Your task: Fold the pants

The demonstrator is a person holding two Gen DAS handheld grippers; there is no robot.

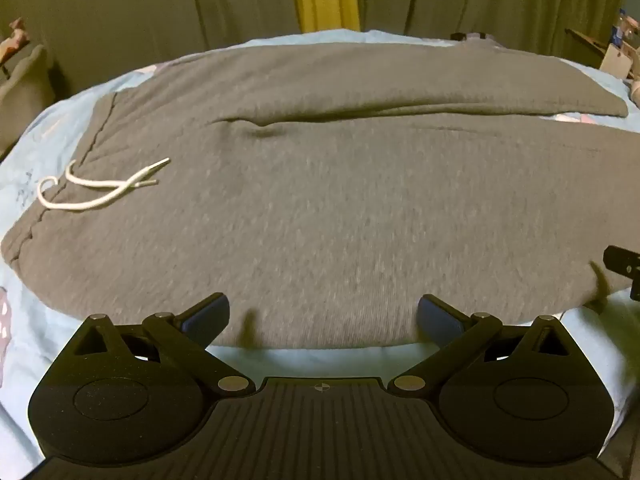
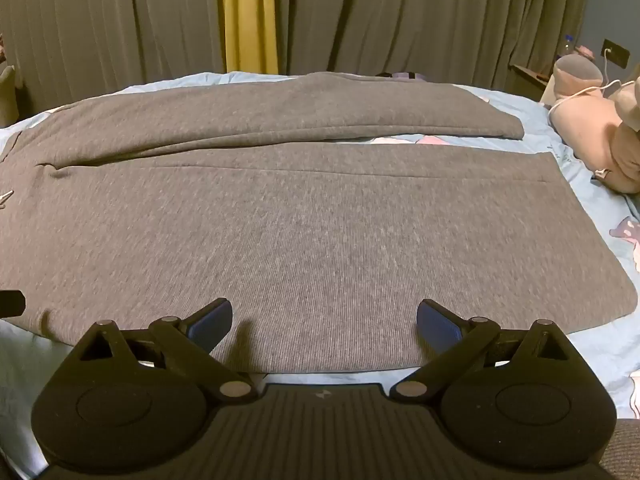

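Note:
Grey sweatpants (image 1: pixel 320 200) lie spread flat across a light blue bedsheet (image 1: pixel 32 152), waistband to the left, both legs running right. A white drawstring (image 1: pixel 100 188) curls on the waist area. My left gripper (image 1: pixel 323 316) hovers open over the near edge of the pants by the hip, nothing between its blue pads. In the right wrist view the two legs (image 2: pixel 320 232) lie side by side with a gap of sheet between them near the hems. My right gripper (image 2: pixel 324 318) stands open over the near leg's edge, holding nothing.
Dark curtains (image 2: pixel 120 20) with a yellow strip (image 2: pixel 248 16) hang behind the bed. Pink plush toys (image 2: pixel 592 136) lie at the right side of the bed. A chair (image 1: pixel 24 80) stands at the far left. The other gripper's tip (image 1: pixel 624 264) shows at the right edge.

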